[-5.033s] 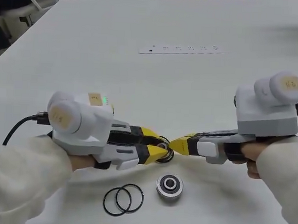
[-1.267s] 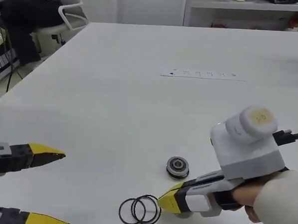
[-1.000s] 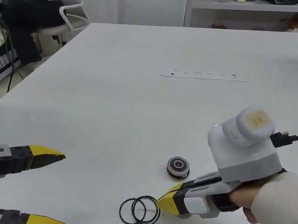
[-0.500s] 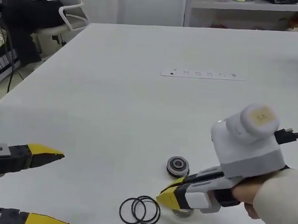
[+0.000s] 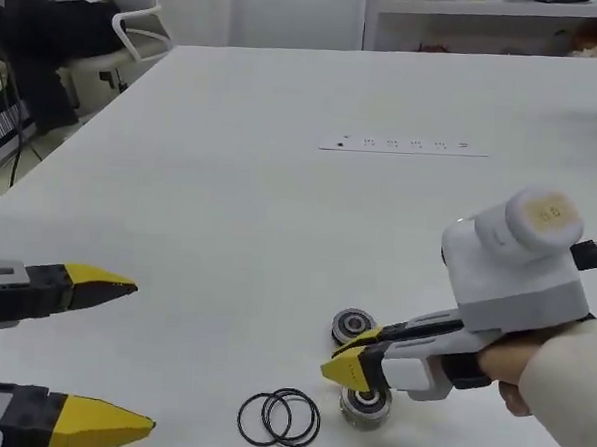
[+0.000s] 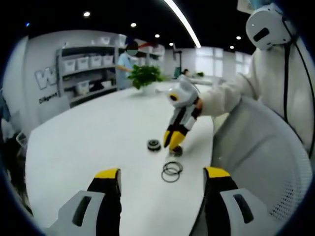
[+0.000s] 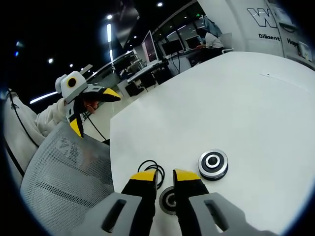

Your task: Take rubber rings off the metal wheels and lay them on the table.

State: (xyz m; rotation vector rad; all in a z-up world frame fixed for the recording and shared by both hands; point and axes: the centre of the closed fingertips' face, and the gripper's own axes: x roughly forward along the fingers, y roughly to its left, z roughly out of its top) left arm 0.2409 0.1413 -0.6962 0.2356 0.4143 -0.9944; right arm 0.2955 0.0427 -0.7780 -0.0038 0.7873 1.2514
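- My right gripper [image 5: 331, 370] has lifted a little off the white table [image 5: 280, 203] since half a second ago. Its tips have come away from the rubber rings [image 5: 278, 418]. The jaws are drawn almost together, with nothing between them.
- That lift has uncovered a second metal wheel [image 5: 365, 405], lying flat just under my tips and not held.
- The first wheel [image 5: 353, 327] sits just beyond it, where it sat a second ago.
- The rings lie overlapped in a small flat pile, just left of the second metal wheel. There are at least two, perhaps three. They have not shifted.
- I judge that the latest ring is laid down and let go. I cannot tell whether either wheel still carries rubber.
- My left gripper [image 5: 143, 358] has stayed well off to the left. Its jaws are spread wide and empty.
- The table is pale, smooth and matt. A flat socket strip [image 5: 403, 145] is set into it farther out.
- An office chair [image 5: 138, 35] stands at the far left corner, with shelving behind it.
- In the left gripper view, a green plant [image 6: 145, 76] stands at the table's far end.
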